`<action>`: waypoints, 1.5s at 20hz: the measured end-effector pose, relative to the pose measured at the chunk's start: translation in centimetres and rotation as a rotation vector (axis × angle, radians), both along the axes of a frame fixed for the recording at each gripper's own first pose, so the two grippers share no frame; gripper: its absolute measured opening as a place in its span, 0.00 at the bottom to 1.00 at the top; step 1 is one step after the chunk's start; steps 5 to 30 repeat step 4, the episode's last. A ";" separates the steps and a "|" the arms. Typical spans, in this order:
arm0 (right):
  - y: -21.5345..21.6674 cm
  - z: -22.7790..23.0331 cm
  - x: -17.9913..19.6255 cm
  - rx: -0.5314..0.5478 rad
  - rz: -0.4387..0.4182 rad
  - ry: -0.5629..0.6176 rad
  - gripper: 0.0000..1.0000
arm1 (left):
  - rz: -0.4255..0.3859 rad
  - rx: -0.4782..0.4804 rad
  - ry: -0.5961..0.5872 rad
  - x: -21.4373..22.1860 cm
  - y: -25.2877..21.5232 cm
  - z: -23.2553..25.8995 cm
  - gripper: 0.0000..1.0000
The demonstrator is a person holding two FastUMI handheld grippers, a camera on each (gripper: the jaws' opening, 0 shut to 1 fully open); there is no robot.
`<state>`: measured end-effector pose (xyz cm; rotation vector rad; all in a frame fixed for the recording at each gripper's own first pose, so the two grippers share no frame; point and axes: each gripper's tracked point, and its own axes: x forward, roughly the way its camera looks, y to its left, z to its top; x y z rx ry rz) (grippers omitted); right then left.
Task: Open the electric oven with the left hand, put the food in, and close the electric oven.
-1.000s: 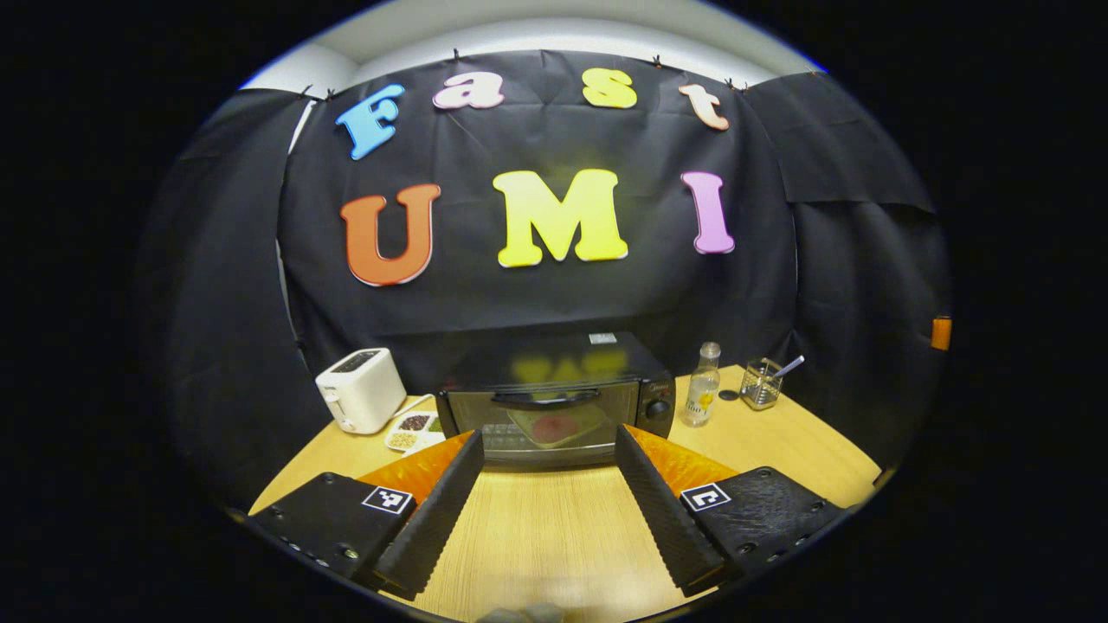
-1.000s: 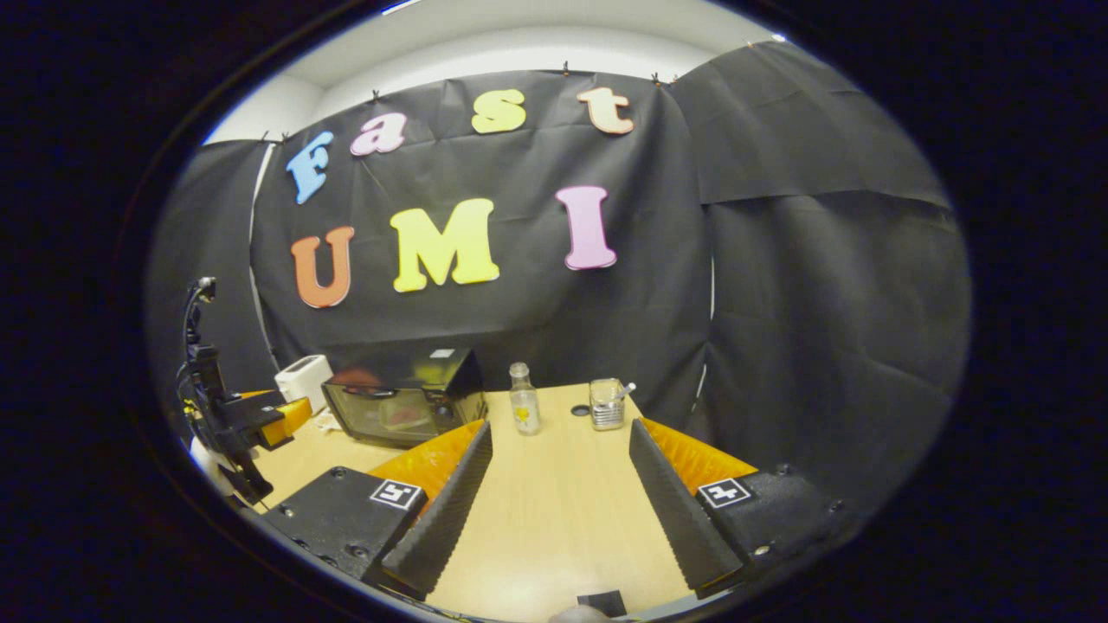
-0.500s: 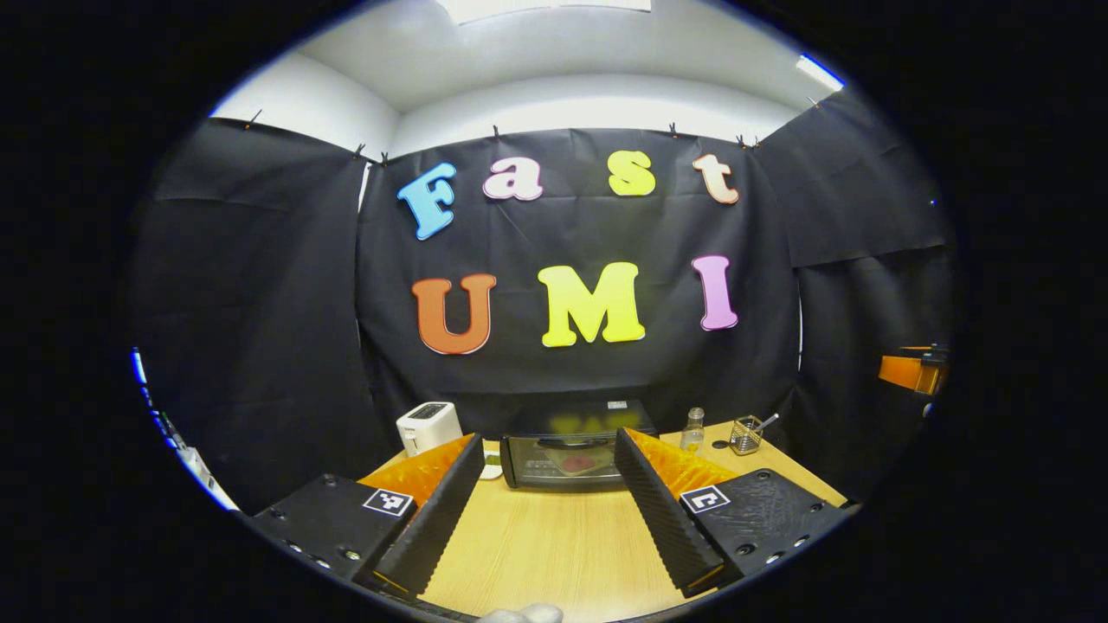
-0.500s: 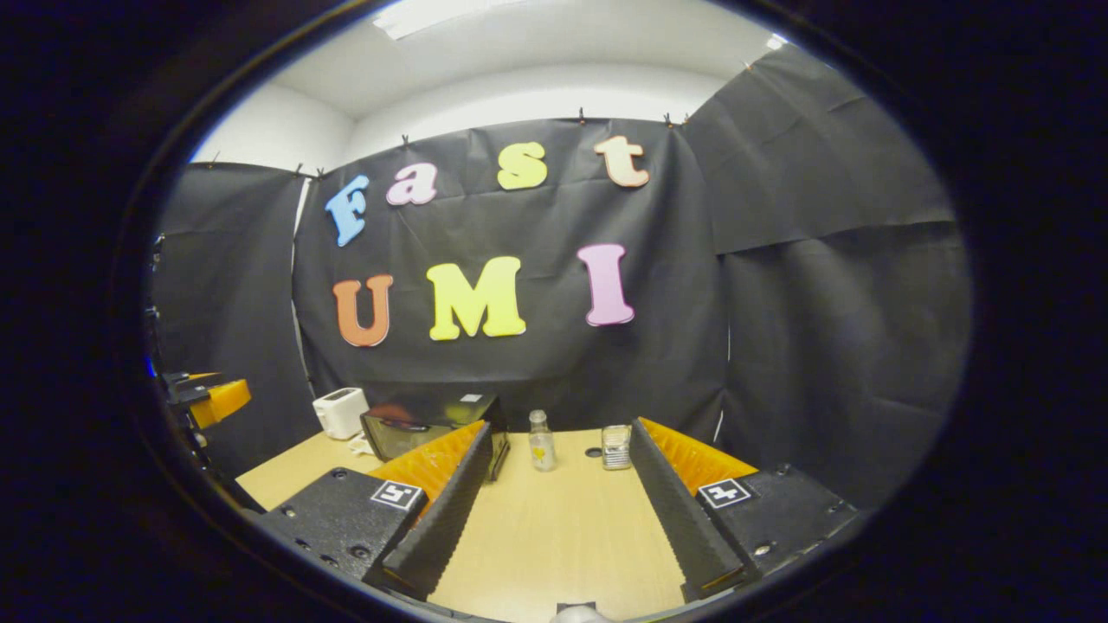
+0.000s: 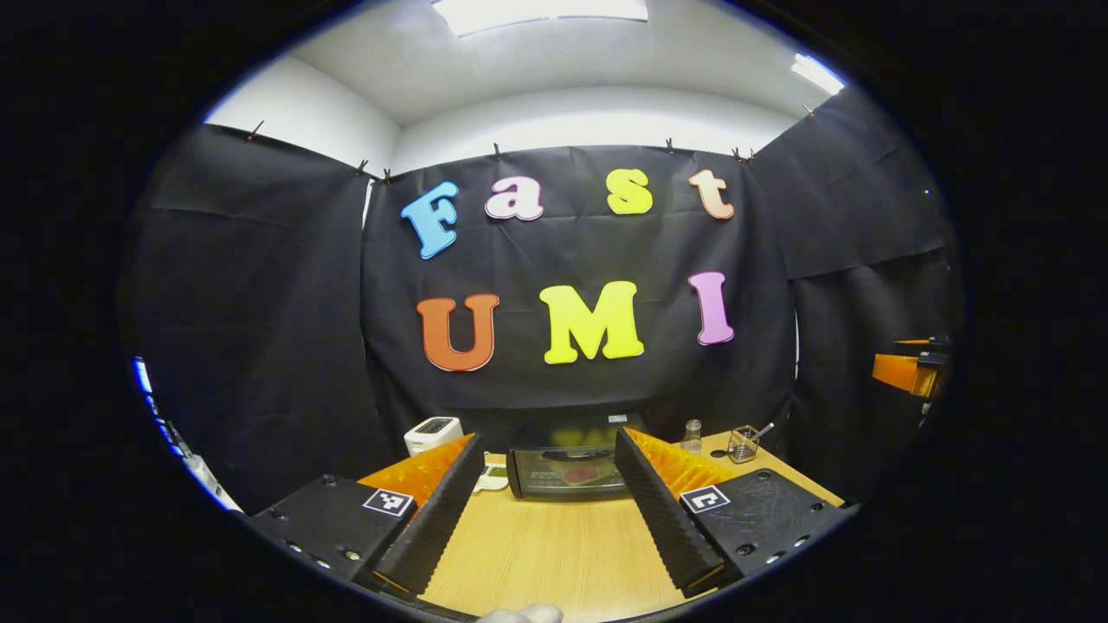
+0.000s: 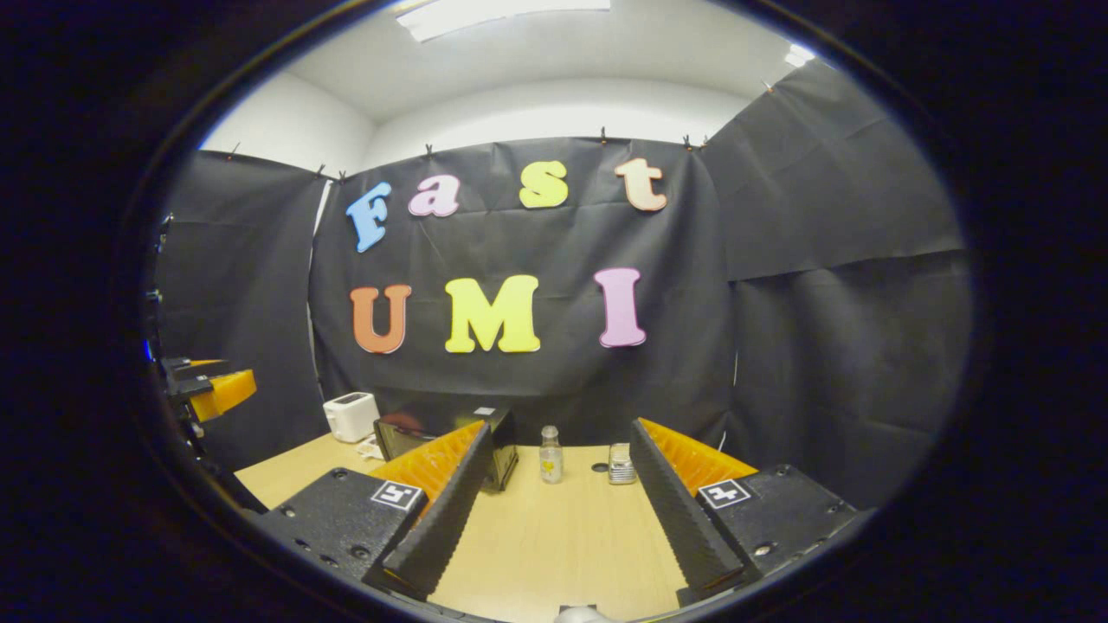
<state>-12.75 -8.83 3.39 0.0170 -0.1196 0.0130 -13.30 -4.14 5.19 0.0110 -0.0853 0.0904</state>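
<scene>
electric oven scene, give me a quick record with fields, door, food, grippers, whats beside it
oven: electric oven at the back of the wooden table
door: closed
food: reddish item on a tray behind the glass
left gripper: left gripper open, holding nothing, back from the oven
right gripper: right gripper open, holding nothing, over the table
one side of oven: white toaster, small snack dish
other side of oven: clear bottle, wire cup with a utensil in it
</scene>
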 end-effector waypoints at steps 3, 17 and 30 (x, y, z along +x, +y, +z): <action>1.0 0.3 0.1 0.012 0.001 0.009 1.00 | -0.015 -0.003 -0.007 0.4 0.6 0.4 0.96; 0.9 0.0 0.2 0.013 -0.008 0.016 1.00 | -0.020 -0.005 -0.012 0.6 0.8 0.5 0.96; 0.9 0.0 0.2 0.013 -0.008 0.016 1.00 | -0.020 -0.005 -0.012 0.6 0.8 0.5 0.96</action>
